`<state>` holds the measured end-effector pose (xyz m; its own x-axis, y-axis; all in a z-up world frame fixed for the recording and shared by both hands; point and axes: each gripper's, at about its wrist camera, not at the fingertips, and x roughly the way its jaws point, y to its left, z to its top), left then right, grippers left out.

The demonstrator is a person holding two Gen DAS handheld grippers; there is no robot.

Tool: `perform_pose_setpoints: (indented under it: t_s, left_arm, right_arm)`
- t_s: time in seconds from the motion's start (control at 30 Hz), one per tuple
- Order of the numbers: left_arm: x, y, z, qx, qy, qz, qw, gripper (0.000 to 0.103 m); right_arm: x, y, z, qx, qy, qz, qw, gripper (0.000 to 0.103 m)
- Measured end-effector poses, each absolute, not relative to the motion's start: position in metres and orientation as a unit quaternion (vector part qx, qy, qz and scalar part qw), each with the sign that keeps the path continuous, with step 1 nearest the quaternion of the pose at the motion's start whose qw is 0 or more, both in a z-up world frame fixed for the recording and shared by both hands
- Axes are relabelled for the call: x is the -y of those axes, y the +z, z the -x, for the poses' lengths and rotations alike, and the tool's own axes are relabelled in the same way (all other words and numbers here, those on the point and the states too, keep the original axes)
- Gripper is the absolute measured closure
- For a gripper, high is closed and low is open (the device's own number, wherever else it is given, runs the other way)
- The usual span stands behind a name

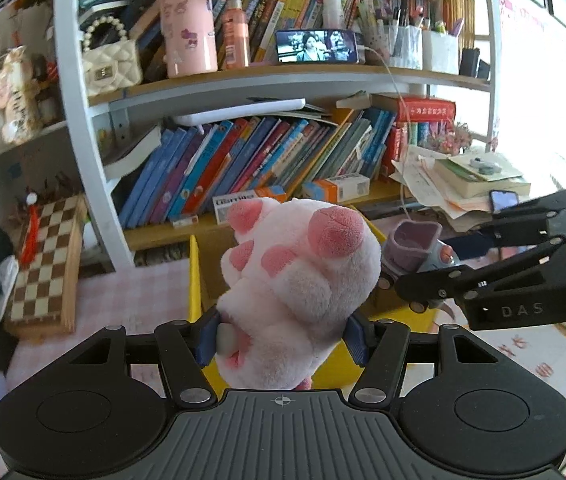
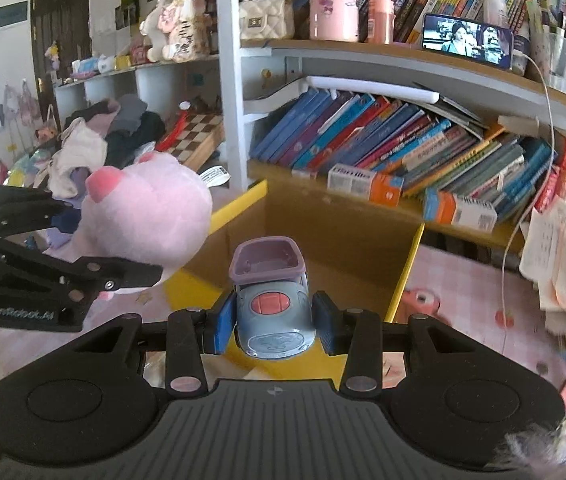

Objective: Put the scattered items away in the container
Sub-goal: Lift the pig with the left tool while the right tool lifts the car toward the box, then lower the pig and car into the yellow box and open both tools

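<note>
A pink and white plush paw (image 1: 299,264) fills the middle of the left wrist view, and my left gripper (image 1: 283,336) is shut on its lower part with both blue pads pressing into the fur. In the right wrist view my right gripper (image 2: 275,324) is shut on a small blue-grey toy car (image 2: 271,300) with a purple top. Just ahead of both grippers stands a cardboard box with yellow edges (image 2: 407,264), its left rim (image 1: 194,276) showing beside the plush. The right gripper (image 1: 435,264) with the toy car (image 1: 415,240) hangs to the right of the plush. The left gripper (image 2: 111,240) with the plush (image 2: 151,216) appears at the left.
Behind the box a white bookshelf (image 1: 83,128) holds leaning books (image 2: 383,140), a phone playing video (image 1: 317,46) and a pink cup. A chessboard (image 1: 47,264) leans at the left next to a clothes pile (image 2: 95,140). Stacked papers (image 2: 563,264) and a pink object (image 2: 423,300) lie on the right.
</note>
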<state>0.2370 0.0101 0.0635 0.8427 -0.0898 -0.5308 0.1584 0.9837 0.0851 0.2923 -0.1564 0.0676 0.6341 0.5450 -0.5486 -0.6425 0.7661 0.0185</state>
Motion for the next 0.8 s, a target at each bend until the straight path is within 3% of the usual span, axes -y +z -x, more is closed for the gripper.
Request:
perform_pose_setpoints:
  t_s: [0.3,0.8]
  left_arm:
    - [-0.015,0.044,-0.316,-0.338,-0.043,-0.075,0.937,0.043]
    - [0.000,-0.014,-0.411,-0.450,-0.059,-0.160,0.876,0.041]
  right_arm:
    - [0.135,0.055,-0.367,-0.283,0.347,0.148,0.882,0.064]
    - [0.085,-0.012,-0.443,-0.347,0.378,0.317,0.798,0.064]
